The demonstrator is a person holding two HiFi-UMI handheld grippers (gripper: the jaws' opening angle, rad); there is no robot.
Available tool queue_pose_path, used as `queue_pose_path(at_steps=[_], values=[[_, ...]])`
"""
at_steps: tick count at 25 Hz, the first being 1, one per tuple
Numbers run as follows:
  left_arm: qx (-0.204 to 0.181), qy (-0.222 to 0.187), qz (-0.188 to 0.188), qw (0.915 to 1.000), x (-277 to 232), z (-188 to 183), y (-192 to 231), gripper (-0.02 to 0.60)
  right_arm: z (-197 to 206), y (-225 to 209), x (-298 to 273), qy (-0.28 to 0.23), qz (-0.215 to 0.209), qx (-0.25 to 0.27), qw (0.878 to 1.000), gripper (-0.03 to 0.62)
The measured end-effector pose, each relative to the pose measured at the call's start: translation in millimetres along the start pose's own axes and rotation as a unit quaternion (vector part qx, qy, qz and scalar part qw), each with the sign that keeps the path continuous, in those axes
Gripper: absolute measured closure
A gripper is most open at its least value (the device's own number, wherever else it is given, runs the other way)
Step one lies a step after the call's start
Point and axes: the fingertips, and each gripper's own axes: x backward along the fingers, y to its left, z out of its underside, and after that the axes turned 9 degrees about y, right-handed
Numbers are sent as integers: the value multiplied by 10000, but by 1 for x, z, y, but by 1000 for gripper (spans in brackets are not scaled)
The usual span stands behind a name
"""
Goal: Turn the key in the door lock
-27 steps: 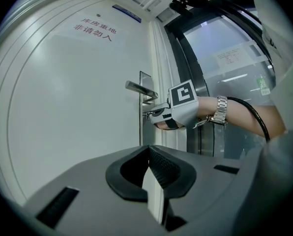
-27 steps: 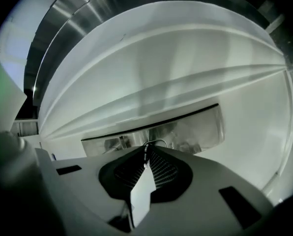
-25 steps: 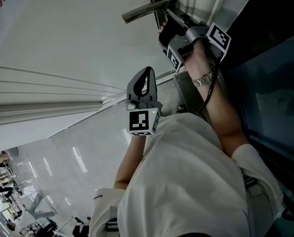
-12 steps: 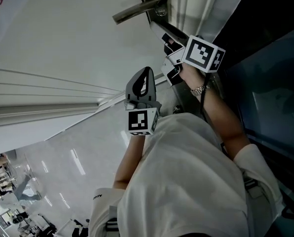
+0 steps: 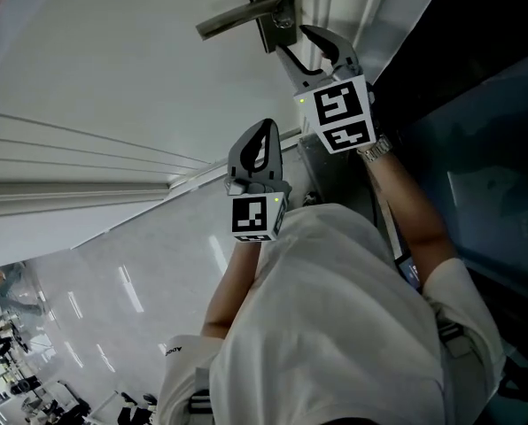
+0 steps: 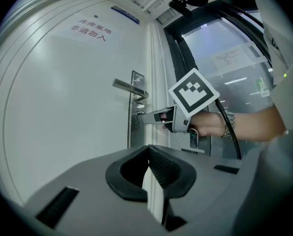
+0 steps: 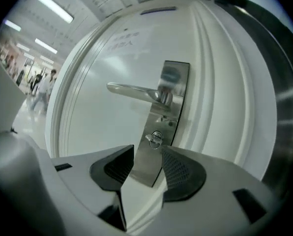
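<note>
Right claw (image 7: 147, 155), just opened, empty, faces key (image 7: 155, 138); left claw (image 6: 148, 152) level, jaws together.

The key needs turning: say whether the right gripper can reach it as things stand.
Probably yes: the right gripper points at the key in the lock plate, its jaws have just been opening with nothing between them, and the way looks free.

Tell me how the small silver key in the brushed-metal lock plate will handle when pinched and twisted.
The small silver key looks like stiff metal, so it probably won't flex. Its head seems small and smooth, so a grip may slip. Seated in the brushed-metal lock plate, it should turn rather than tip.
</note>
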Motion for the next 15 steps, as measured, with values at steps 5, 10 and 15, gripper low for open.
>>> queue_pose_path(at_steps=[5,10,15], values=[[34,-3,-132,9999,1,3,3,572,-5,-3,-6,58,463,1339,9899,419],[66,17,-273,9996,5,7,7,572,-10,-3,-18,205,1187,2944,9481,419],[92,15,-368,9993,9,8,10,572,-16,-4,-30,342,1649,3670,9149,422]])
